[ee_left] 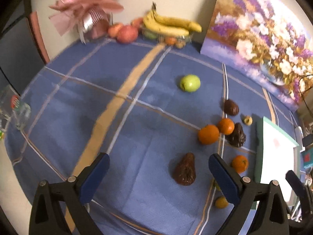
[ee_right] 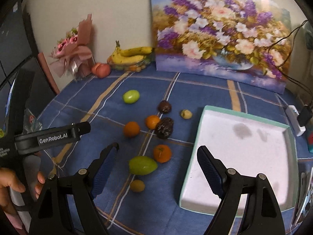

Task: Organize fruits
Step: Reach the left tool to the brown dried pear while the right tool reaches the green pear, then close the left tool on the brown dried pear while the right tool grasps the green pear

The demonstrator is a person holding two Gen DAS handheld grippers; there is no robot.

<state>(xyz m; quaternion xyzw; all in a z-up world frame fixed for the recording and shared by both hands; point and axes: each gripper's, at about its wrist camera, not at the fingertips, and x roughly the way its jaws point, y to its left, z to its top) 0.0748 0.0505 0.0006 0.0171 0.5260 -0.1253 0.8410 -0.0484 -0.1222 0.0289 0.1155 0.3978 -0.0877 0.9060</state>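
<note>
Blue checked tablecloth (ee_right: pixel 195 90) has the fruits scattered mid-table, nearer its right edge by the white tray (ee_right: pixel 242 156). Right gripper (ee_right: pixel 156 160) hangs wide apart over the green mango (ee_right: pixel 142 165). Left gripper (ee_left: pixel 158 166) is also spread, brown pear-shaped fruit (ee_left: pixel 184 170) between its fingers, untouched.

Cream wall (ee_right: pixel 121 9) behind — flower painting (ee_right: pixel 219 39) leaning, blue checked tablecloth (ee_left: pixel 78 101).

Open left tool (ee_left: pixel 158 163) above blue tablecloth (ee_left: pixel 97 101), scattered oranges (ee_left: pixel 208 134), green apple (ee_left: pixel 190 83)
</note>
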